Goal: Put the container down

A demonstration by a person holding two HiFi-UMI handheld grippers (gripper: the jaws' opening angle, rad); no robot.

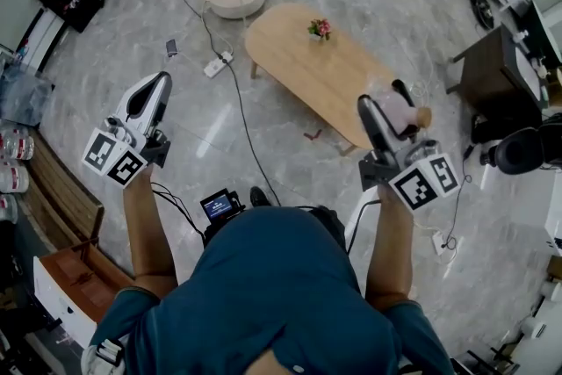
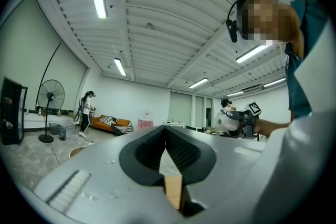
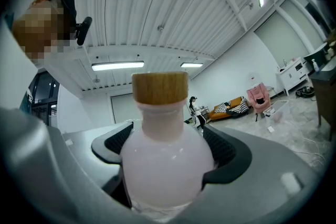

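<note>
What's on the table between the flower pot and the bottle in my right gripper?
Nothing: the head view shows bare wooden table between the flower pot and the bottle held in the right gripper.

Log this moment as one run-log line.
right gripper: shut on container | left gripper: shut, empty | container: held aloft, not set down | wooden table: ahead

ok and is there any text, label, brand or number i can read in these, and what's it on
No text is legible in any view.
container: plain pale pink with a wooden cap, no label.
marker cubes: black and white squares only, no letters.
small screen at the person's chest: too small to read.
white items at the head view's left edge: red labels, too small to read.
</note>
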